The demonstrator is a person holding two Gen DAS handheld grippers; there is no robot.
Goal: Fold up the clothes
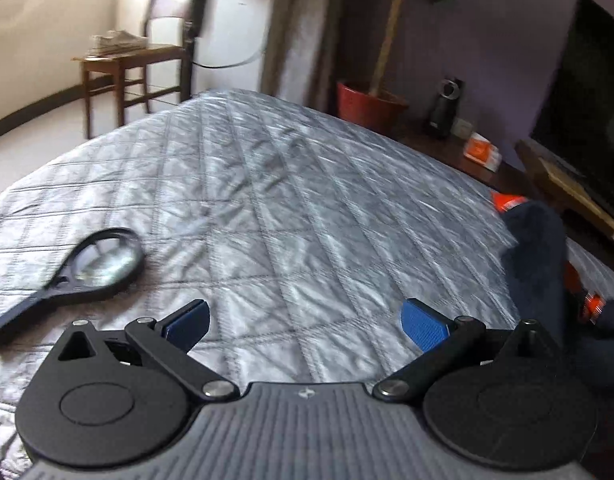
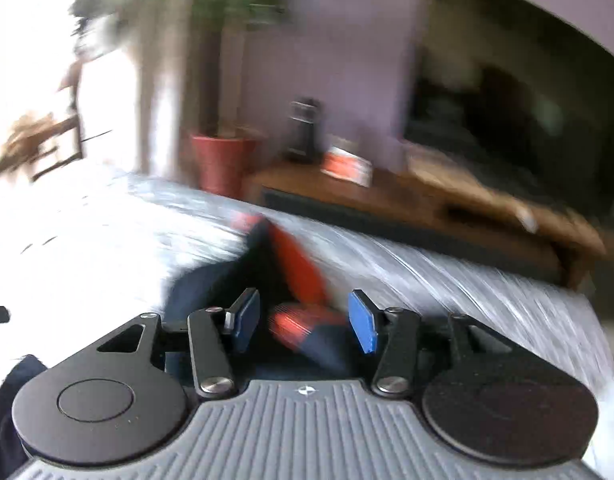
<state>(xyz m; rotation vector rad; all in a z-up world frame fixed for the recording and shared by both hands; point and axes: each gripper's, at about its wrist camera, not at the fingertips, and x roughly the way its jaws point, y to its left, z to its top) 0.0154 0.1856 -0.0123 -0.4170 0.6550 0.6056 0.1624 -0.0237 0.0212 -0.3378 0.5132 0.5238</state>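
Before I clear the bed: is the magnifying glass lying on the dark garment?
No, the magnifying glass rests on bare quilt, far from the garment.

Motion blur is smearing the whole right wrist view, so the dark blue and orange garment (image 2: 291, 280) is showing no clear folds. The left wrist view's right edge is cutting it off.

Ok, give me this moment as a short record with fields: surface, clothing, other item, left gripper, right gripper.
surface: grey quilted bed cover
clothing: dark blue garment with orange trim, lying crumpled at the bed's right edge
other item: magnifying glass on the bed, to the left
left gripper: open, nothing between the fingers
right gripper: open over the garment, not gripping it; view blurred
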